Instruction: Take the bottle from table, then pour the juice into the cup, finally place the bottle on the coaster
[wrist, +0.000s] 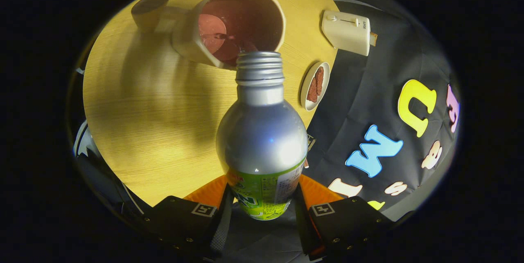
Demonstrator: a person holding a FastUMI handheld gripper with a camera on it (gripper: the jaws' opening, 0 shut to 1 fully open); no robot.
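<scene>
The gripper (262, 205) is clamped on the bottle (262, 140), one finger pressed against each side of its labelled lower body, so the bottle sits squarely between the fingers and reaches forward from them. The bottle is silver metal with a green label around its base and a threaded neck with no cap on it. It is tipped over the table (155, 123), its open mouth reaching the near rim of the cup (233, 25) and pointing into it.

The cup is a pale, wide mug standing on the round wooden table, beyond the bottle's mouth. Dark red juice (229, 37) lies in its bottom, with lighter reddish patches on the surface and inner wall. A thin flow appears to run from the bottle's mouth into the juice, though it is too small to be sure.

Just beside the cup, on its far side from the toaster, a dark round coaster (150, 1) sits near the table's edge; whether it touches the cup cannot be told. Toward the opposite edge of the table stands a small white toaster (347, 31) with a slider on its top. Between the toaster and the bottle, close to the table's edge, lies a small white dish (314, 85) holding brown pieces of food. The dish is apart from both the cup and the toaster.
</scene>
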